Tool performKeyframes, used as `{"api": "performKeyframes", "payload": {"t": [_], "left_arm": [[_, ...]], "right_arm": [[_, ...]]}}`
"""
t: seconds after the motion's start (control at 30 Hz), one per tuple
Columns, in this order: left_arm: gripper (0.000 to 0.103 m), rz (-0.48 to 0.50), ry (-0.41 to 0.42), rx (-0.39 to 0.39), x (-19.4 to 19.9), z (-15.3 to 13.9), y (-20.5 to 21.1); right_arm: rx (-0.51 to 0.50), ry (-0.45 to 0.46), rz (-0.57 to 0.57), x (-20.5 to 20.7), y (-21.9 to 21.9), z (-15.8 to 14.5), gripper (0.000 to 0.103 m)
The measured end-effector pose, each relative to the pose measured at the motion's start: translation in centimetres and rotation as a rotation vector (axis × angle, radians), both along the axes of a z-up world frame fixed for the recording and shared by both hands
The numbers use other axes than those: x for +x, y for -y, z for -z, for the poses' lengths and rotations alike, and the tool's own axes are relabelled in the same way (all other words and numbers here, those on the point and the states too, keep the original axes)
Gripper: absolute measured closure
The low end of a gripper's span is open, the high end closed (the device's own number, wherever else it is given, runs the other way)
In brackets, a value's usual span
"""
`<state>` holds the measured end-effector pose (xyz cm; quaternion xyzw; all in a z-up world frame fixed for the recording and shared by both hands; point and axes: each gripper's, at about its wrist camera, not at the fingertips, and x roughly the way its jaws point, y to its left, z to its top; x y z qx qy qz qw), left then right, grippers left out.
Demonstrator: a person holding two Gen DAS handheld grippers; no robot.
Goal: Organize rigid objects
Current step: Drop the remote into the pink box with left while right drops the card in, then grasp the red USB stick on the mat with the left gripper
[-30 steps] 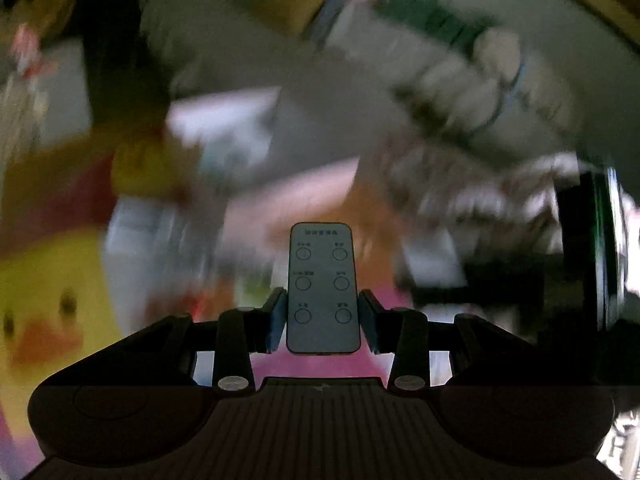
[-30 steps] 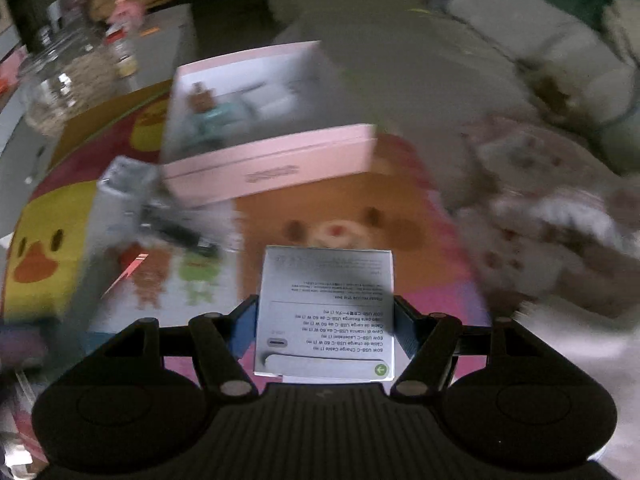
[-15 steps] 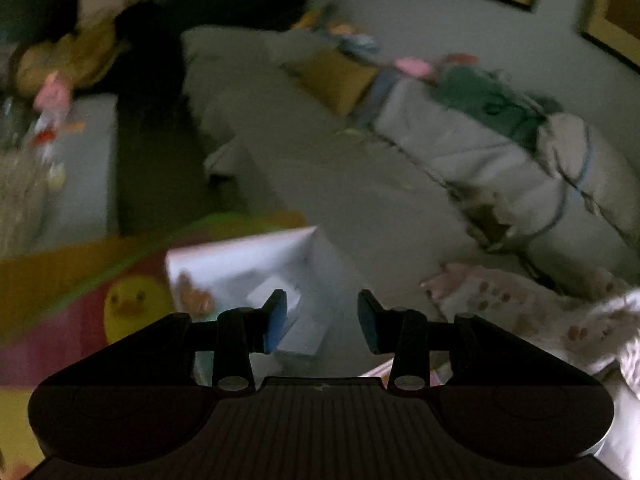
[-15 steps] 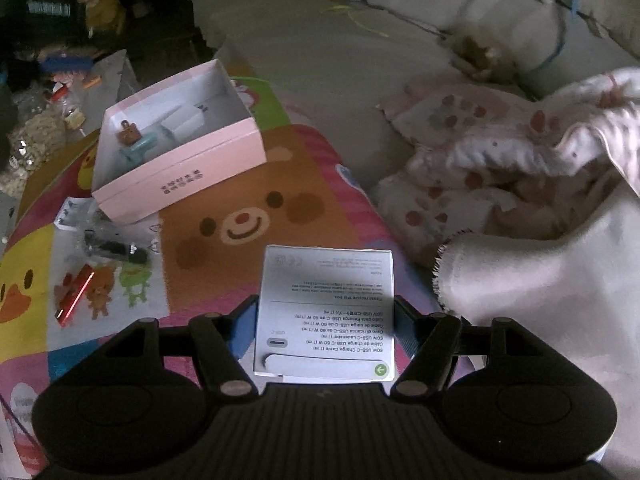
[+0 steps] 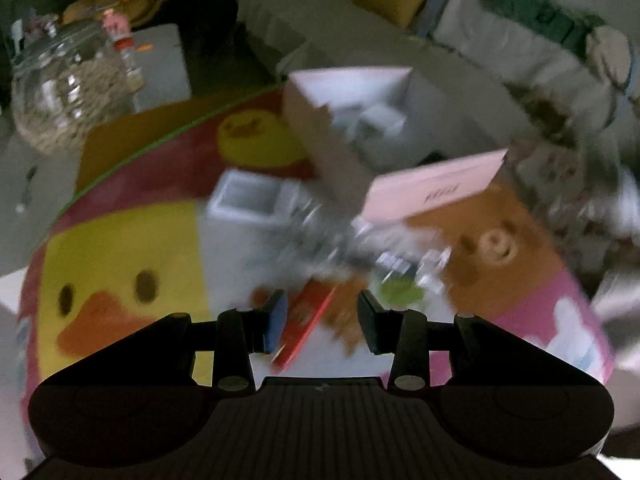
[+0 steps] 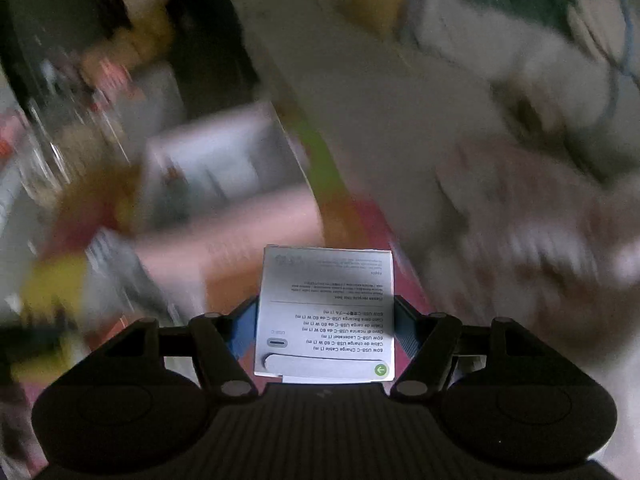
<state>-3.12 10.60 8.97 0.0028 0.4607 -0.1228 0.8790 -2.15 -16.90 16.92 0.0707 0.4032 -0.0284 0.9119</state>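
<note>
My left gripper [image 5: 322,320] is open and empty, low over the cartoon play mat [image 5: 120,248], above a thin red item [image 5: 308,324]. The open pink box [image 5: 432,192] with small items inside lies beyond it, blurred. A small white box [image 5: 244,200] and a clutter of small objects [image 5: 360,256] lie between. My right gripper [image 6: 324,320] is shut on a white USB-C cable box [image 6: 326,312], held above the mat. The pink box [image 6: 224,208] shows ahead and left, heavily blurred.
A glass jar [image 5: 68,88] stands on a grey surface at the far left. A grey sofa [image 5: 460,52] with cushions runs along the back. A patterned blanket [image 5: 580,184] lies at the right edge of the mat.
My left gripper let go of the grey remote, opened, and swung back down over the mat. My right gripper, still holding the cable box, moved toward the pink box.
</note>
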Motion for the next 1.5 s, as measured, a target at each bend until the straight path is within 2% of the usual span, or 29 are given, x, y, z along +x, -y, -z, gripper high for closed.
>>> {"api": "performKeyframes", "payload": {"t": [0.1, 0.2, 0.27, 0.33, 0.53, 0.67, 0.77, 0.83, 0.9, 1.0, 1.07, 1.17, 1.27, 1.37, 1.43, 1.5], "left_arm": [[0.06, -0.01, -0.02, 0.029, -0.6, 0.2, -1.1], [0.06, -0.027, -0.033, 0.017, -0.9, 0.2, -2.2], [0.06, -0.04, -0.026, 0.013, -1.1, 0.1, -3.0], [0.06, -0.055, -0.02, 0.001, -1.0, 0.2, -3.8], [0.06, -0.1, 0.014, -0.04, 2.4, 0.4, -5.7], [0.06, -0.112, 0.033, -0.102, 7.5, 0.4, -6.2], [0.061, -0.107, 0.06, -0.114, 12.3, 0.9, -5.7], [0.061, -0.101, 0.045, -0.135, 15.0, 1.6, -5.3], [0.062, -0.089, -0.004, -0.153, 17.4, 2.7, -4.8], [0.065, -0.034, -0.066, -0.172, 18.8, 4.4, -4.5], [0.067, 0.044, -0.108, -0.162, 18.4, 5.2, -4.3], [0.068, 0.168, -0.107, -0.142, 16.1, 5.1, -4.4], [0.068, 0.235, -0.114, -0.099, 12.9, 5.0, -4.9], [0.068, 0.279, -0.079, -0.042, 9.9, 4.7, -5.4], [0.068, 0.271, -0.019, -0.016, 8.1, 4.1, -5.9], [0.068, 0.267, 0.002, -0.01, 6.8, 3.6, -5.8]], "right_arm": [[0.033, 0.106, -0.02, 4.3, -0.8, -3.2, 0.034], [-0.006, 0.142, -0.041, 7.5, -2.5, -4.6, 0.024], [-0.046, 0.147, -0.06, 8.1, -3.9, -4.5, 0.023], [-0.056, 0.12, -0.097, 7.8, -5.2, -3.5, 0.023], [-0.097, -0.075, -0.177, 4.8, -9.2, 2.6, 0.023], [-0.097, -0.174, -0.19, 2.0, -10.6, 5.5, 0.023], [-0.081, -0.222, -0.168, 0.8, -11.2, 6.5, 0.023], [-0.053, -0.244, -0.144, 0.3, -11.5, 7.1, 0.023], [-0.037, -0.257, -0.129, 0.0, -11.6, 7.5, 0.023], [-0.049, -0.264, -0.086, -0.2, -11.6, 8.6, 0.023], [-0.036, -0.277, -0.042, -0.5, -11.2, 9.6, 0.023], [-0.008, -0.298, 0.019, -0.9, -10.4, 11.1, 0.023], [0.014, -0.315, 0.076, -1.5, -10.0, 12.1, 0.023], [0.046, -0.352, 0.127, -2.0, -9.7, 13.2, 0.022], [0.033, -0.345, 0.126, -2.2, -10.0, 13.3, 0.022], [0.008, -0.353, 0.121, -2.2, -10.4, 13.4, 0.021]]}}
